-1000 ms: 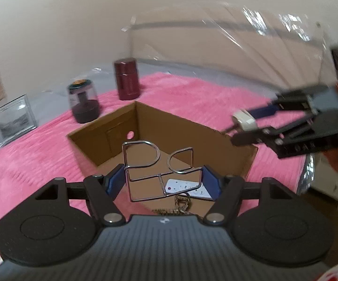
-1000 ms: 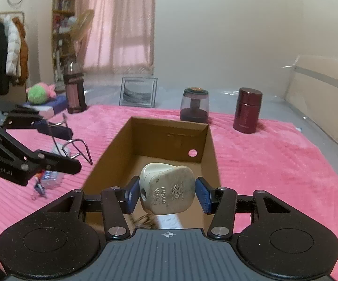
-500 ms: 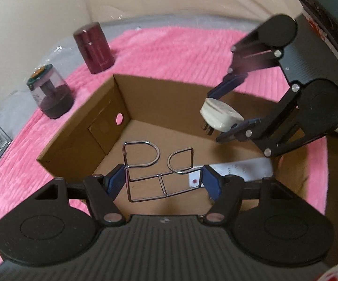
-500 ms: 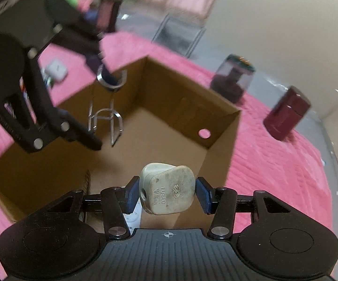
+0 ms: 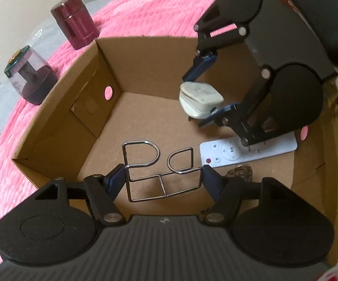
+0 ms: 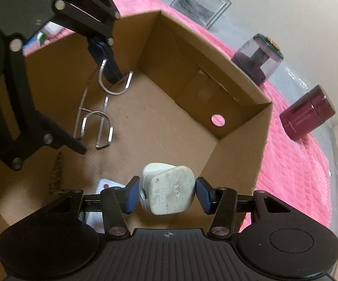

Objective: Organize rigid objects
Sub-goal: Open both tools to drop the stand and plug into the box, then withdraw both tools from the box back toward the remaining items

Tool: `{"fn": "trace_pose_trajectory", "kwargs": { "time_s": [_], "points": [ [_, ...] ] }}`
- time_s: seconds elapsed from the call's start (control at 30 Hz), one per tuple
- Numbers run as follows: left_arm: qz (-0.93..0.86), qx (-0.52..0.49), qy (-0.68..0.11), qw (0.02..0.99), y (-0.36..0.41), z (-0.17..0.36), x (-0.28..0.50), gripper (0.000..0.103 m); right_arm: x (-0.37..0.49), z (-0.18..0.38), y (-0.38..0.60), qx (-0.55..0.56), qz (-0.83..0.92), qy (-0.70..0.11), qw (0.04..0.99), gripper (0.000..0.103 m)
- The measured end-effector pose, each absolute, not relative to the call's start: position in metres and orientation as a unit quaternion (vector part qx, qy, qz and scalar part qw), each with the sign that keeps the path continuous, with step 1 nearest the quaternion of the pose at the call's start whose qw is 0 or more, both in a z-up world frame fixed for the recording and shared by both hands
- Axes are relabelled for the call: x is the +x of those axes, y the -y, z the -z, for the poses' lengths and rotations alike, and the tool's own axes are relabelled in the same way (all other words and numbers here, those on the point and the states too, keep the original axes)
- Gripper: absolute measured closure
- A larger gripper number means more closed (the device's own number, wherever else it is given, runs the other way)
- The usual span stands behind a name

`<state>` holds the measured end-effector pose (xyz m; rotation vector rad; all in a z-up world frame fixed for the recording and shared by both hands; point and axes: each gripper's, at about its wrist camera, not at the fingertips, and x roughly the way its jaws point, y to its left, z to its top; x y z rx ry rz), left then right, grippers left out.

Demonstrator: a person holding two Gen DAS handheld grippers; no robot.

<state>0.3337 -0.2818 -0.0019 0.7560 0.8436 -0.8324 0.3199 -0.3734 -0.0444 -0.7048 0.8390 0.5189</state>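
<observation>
Both grippers hang inside an open cardboard box (image 5: 145,61) (image 6: 239,107) on a pink blanket. My left gripper (image 5: 163,179) is shut on a bent wire rack (image 5: 159,171), held just above the box floor; the right wrist view shows the same wire rack (image 6: 98,117) under the left gripper (image 6: 103,70). My right gripper (image 6: 166,194) is shut on a white wall plug (image 6: 166,193). In the left wrist view that plug (image 5: 199,99) hovers over the box's far right part in the right gripper (image 5: 206,89).
A white remote (image 5: 227,152) and a small brown speckled thing (image 5: 239,172) lie on the box floor. Outside the box stand a maroon canister (image 5: 75,27) (image 6: 307,113), a clear purple-based jar (image 5: 29,77) (image 6: 258,57) and a framed picture (image 6: 201,2).
Both grippers came down from above the box rim into the box, tilting downward and rolling. Each kept its grip, on the wire rack and on the plug.
</observation>
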Motion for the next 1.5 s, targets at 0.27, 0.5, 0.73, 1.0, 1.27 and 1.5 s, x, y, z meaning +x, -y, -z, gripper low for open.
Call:
{"fn": "trace_pose_trajectory", "kwargs": {
  "time_s": [0.27, 0.5, 0.73, 1.0, 1.27, 1.5],
  "points": [
    [0.379, 0.355, -0.405, 0.753, 0.283, 0.018, 0.342, 0.036, 0.335, 0.058, 0.369, -0.350, -0.228, -0.407, 0.812, 0.055],
    [0.374, 0.352, -0.402, 0.758, 0.283, 0.019, 0.337, 0.037, 0.335, 0.054, 0.369, -0.340, -0.231, -0.397, 0.821, 0.055],
    [0.368, 0.316, -0.376, 0.790, 0.270, -0.002, 0.330, 0.036, 0.317, 0.029, 0.375, -0.309, -0.216, -0.364, 0.852, 0.055],
    [0.346, 0.225, -0.335, 0.847, 0.227, -0.052, 0.287, 0.036, 0.261, -0.035, 0.385, -0.188, -0.180, -0.308, 0.915, 0.055],
    [0.300, 0.133, -0.291, 0.899, 0.166, -0.084, 0.201, 0.035, 0.175, -0.076, 0.364, -0.056, -0.200, -0.242, 0.948, 0.055],
    [0.214, 0.081, -0.291, 0.929, 0.105, -0.071, 0.129, 0.033, 0.109, -0.070, 0.326, 0.020, -0.239, -0.227, 0.944, 0.053]
  ]
}}
